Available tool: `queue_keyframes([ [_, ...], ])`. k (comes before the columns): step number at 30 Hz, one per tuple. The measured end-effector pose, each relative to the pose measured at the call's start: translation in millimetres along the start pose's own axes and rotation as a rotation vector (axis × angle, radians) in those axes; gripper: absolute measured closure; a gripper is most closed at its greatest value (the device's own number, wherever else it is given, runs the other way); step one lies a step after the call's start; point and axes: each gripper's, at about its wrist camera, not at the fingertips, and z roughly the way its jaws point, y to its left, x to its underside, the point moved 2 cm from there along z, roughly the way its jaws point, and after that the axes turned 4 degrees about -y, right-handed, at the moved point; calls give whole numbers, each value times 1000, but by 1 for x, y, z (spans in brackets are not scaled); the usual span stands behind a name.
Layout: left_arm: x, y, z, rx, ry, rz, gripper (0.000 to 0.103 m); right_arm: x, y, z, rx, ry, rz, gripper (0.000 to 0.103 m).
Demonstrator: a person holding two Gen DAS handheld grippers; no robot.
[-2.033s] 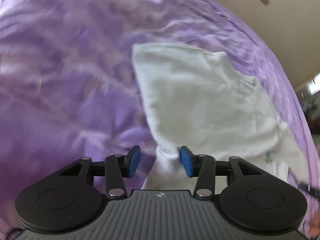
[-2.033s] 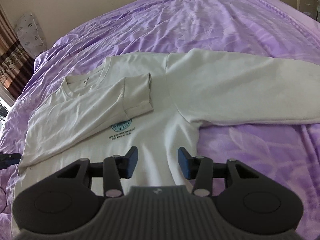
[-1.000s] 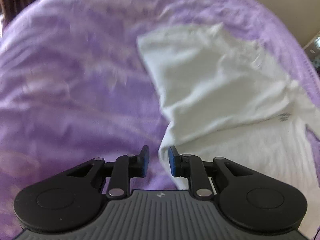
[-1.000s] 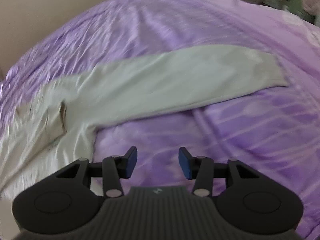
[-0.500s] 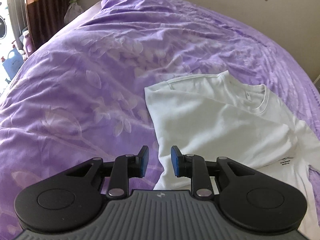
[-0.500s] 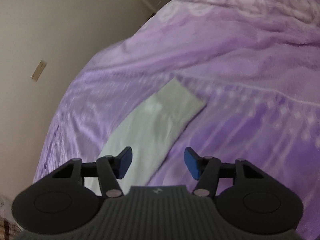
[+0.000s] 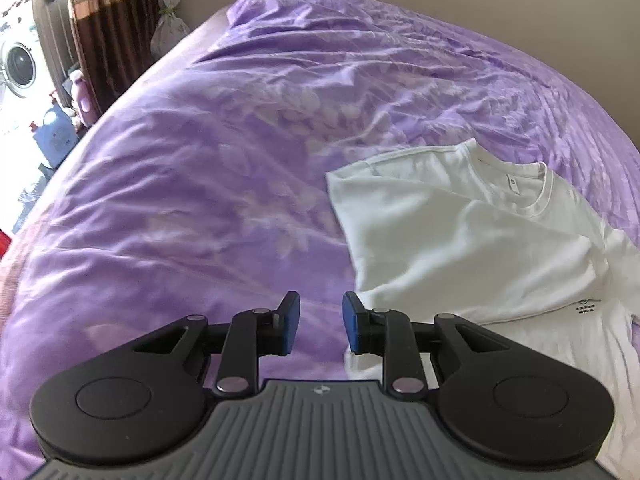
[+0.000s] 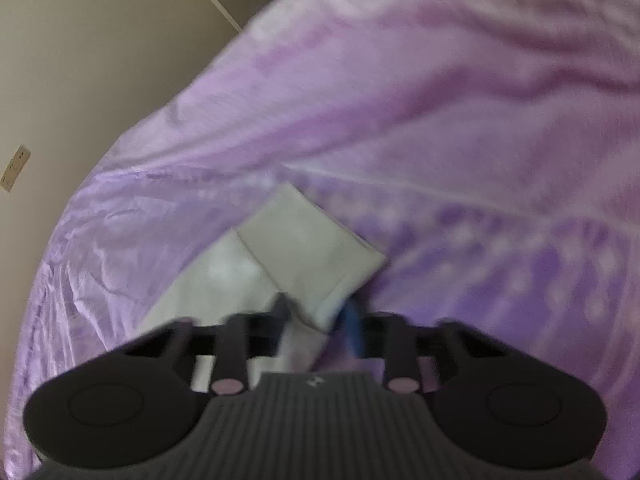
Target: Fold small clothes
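Observation:
A white long-sleeved shirt (image 7: 472, 240) lies on the purple bedspread (image 7: 200, 200), its left sleeve folded across the chest over a small printed logo (image 7: 585, 305). My left gripper (image 7: 318, 326) is open and empty, hovering just left of the shirt's side edge. In the blurred right wrist view, the shirt's other sleeve (image 8: 224, 280) stretches across the bed and its cuff end (image 8: 316, 264) is bent back. My right gripper (image 8: 318, 322) has its jaws around the cuff edge; blur hides whether they are pressed on it.
The bedspread (image 8: 480, 160) fills both views. A beige wall (image 8: 80, 40) runs along the bed's far side. Past the bed's left edge stand a brown curtain (image 7: 108, 20), a washing machine (image 7: 20, 68) and bottles (image 7: 56, 136) on the floor.
My right gripper swung from the shirt's body along the outstretched sleeve to its cuff, which now lies bent back between the jaws. My left gripper narrowed, reopened a little and drew back left off the shirt.

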Motion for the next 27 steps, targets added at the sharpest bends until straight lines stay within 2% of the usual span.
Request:
queue_keyframes([
  [3, -4, 12, -12, -6, -25, -8, 74, -1, 46, -26, -55, -87, -136, 101],
  [7, -7, 22, -24, 36, -55, -52, 74, 16, 132, -87, -221, -139, -350, 102],
  [10, -4, 23, -30, 88, -71, -77, 74, 50, 195, -139, -333, -176, -530, 102],
  [13, 2, 19, -33, 125, -56, -73, 74, 97, 252, -185, -416, -195, -703, 102],
  [17, 12, 14, -34, 167, -47, -44, 74, 183, 306, -229, -559, -106, -873, 102],
  [20, 20, 10, -28, 202, -17, -43, 74, 265, 328, -247, -644, -36, -1036, 102],
  [23, 29, 3, -22, 232, -5, -40, 74, 344, 330, -248, -665, 64, -1182, 102],
  [27, 37, -13, -11, 280, 7, -26, 74, 437, 306, -223, -655, 254, -1364, 102],
])
